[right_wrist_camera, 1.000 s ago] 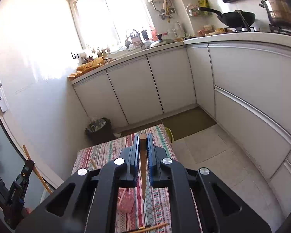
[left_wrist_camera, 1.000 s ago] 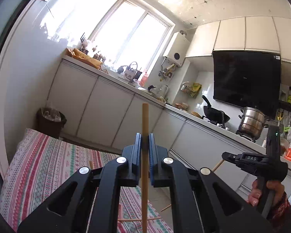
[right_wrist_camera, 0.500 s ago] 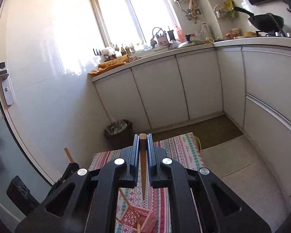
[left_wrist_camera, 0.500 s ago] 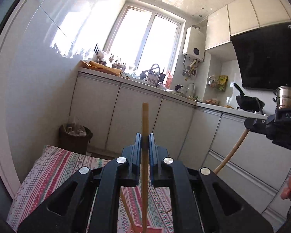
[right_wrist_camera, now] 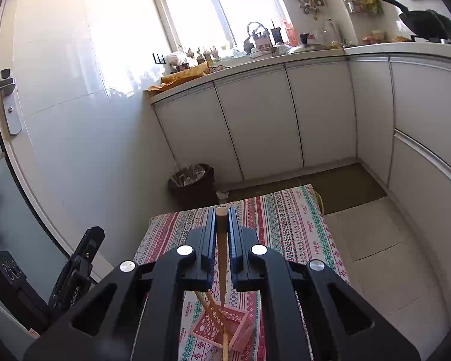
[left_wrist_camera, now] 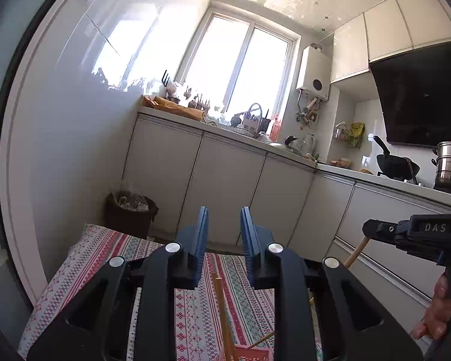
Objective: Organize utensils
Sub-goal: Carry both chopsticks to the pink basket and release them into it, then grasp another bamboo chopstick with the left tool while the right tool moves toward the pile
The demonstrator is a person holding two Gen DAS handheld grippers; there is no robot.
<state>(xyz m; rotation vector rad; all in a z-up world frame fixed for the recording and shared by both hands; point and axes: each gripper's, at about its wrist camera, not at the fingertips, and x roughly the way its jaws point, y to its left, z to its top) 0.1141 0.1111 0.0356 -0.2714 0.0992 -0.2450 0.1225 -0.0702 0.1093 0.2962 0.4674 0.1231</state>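
My left gripper (left_wrist_camera: pixel 224 225) is open and empty above the patterned tablecloth (left_wrist_camera: pixel 105 258). A wooden chopstick (left_wrist_camera: pixel 222 316) stands below it in a pink perforated holder (left_wrist_camera: pixel 252 355). My right gripper (right_wrist_camera: pixel 222 225) is shut on another wooden chopstick (right_wrist_camera: pixel 221 258) that points down toward the pink holder (right_wrist_camera: pixel 222 328), where chopsticks (right_wrist_camera: pixel 213 310) lean. The right gripper also shows in the left wrist view (left_wrist_camera: pixel 375 230), with its chopstick (left_wrist_camera: pixel 356 251) hanging beneath. The left gripper body shows at the left of the right wrist view (right_wrist_camera: pixel 75 270).
A dark waste bin (right_wrist_camera: pixel 192 180) stands past the table's far end. White kitchen cabinets (right_wrist_camera: pixel 285 120) run along the back and right. The counter carries a wok (left_wrist_camera: pixel 397 164), a steel pot (left_wrist_camera: pixel 445 162) and clutter. A door (right_wrist_camera: pixel 9 102) is at left.
My left gripper has opened and let go of its chopstick, which now stands in the pink holder. My right gripper has moved over the holder, still shut on its chopstick.
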